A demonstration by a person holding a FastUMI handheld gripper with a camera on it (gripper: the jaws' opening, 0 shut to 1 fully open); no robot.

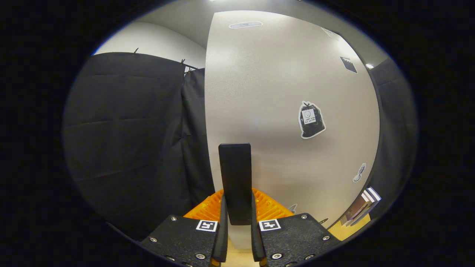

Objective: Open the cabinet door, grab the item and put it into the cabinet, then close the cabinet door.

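Gripper (237, 222) fingers clamping the black door handle (235, 174) at the cabinet door's (282, 92) left edge.

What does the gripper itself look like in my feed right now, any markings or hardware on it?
The gripper has two flat black plates with a pebbled finish, each fastened by silver screws. Each plate carries a small square black-and-white tag near its inner corner. Two narrow fingers run forward between the plates, with ridged orange parts beyond them.
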